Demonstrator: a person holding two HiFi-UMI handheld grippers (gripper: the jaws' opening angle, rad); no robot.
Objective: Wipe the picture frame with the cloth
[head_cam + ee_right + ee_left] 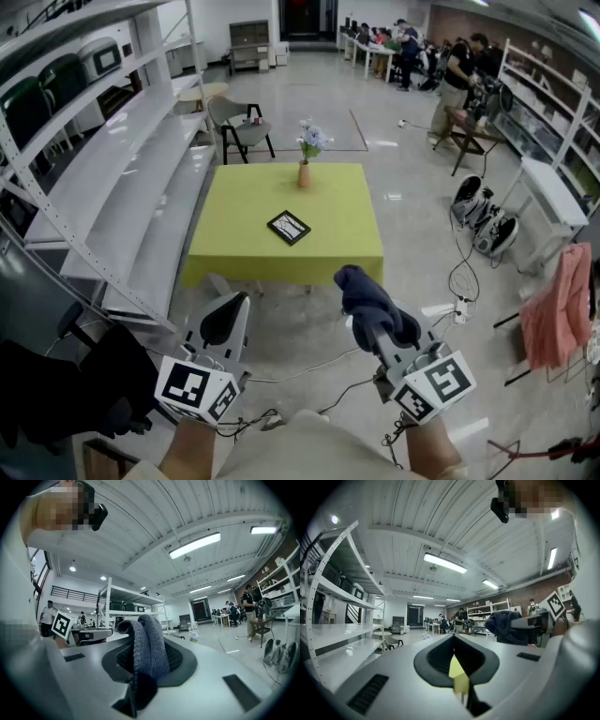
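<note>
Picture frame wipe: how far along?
Done: the cloth is clamped in the right gripper. In hand: the approach; both grippers are short of the yellow table, the left gripper empty. Left: all the wiping; the picture frame lies flat on the table, untouched.

The cloth (364, 292) is dark blue-grey knit. The frame (289, 227) is black around a white picture, on a yellow-green surface (234, 234). The vase (305, 174) is tan, its flowers (311, 141) pale blue. The cubes (197, 392) bear black-and-white squares.
</note>
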